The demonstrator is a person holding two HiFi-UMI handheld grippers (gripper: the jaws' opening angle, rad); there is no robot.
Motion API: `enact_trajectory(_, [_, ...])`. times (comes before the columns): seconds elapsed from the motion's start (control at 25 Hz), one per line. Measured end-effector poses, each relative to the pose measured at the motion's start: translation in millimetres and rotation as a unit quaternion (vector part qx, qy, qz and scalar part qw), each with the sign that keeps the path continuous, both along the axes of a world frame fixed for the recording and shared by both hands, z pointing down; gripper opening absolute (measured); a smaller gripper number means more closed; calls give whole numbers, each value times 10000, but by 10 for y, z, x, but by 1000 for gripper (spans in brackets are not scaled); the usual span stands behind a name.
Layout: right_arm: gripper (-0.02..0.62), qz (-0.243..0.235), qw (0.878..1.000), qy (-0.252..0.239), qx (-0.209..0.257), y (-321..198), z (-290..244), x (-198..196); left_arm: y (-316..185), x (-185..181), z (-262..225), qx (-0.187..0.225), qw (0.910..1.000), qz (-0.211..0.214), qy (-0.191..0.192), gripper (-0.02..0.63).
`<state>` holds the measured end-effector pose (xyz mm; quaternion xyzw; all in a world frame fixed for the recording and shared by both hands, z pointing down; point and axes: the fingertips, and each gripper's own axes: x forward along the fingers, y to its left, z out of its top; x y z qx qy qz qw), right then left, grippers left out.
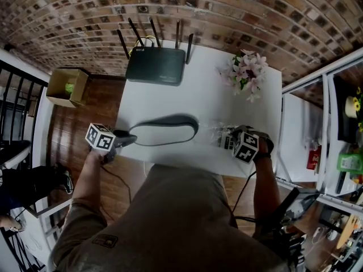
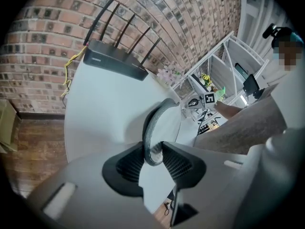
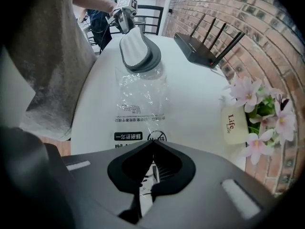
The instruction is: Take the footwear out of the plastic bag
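A white slipper with a grey rim (image 1: 164, 130) lies flat on the white table (image 1: 170, 95), lengthwise between my two grippers. My left gripper (image 1: 131, 139) is shut on its heel rim; in the left gripper view both pads of the gripper (image 2: 153, 159) press on the grey edge of the slipper (image 2: 159, 123). A clear plastic bag (image 1: 218, 132) with black print lies flat to the right, its mouth at the slipper's toe (image 3: 136, 49). My right gripper (image 3: 151, 168) points steeply down and is shut on the near end of the bag (image 3: 140, 97).
A black router with several antennas (image 1: 156, 66) stands at the table's back edge. Pink flowers (image 1: 248, 72) with a "Life" tag (image 3: 234, 124) sit at the back right. A cardboard box (image 1: 67, 86) is on the wooden floor to the left; white shelving stands on the right.
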<state>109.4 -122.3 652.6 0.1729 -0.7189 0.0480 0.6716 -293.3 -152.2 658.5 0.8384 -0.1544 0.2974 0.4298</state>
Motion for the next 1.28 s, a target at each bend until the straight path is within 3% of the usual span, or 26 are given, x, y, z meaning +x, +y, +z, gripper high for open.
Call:
enact_trajectory(0.28, [21,123,9999,74,76,0,23,15,-31,-72,35,14,9999,-22,-152,123])
enact_trajectory(0.68, [118,282,9987,-95,412,-68,-102,-73,-56,-160,148,276,9979,-130,-564,152])
enact_trajectory(1.04, [129,502,9949,-419,774,-49,-262,-210,-146,-222,9,871,9932,-487,-601,210])
enact_trajectory(1.28, [124,686,9909,-594,996,43,-367,-305,-228,-265,-185,1575,9810,-1009,-508,208])
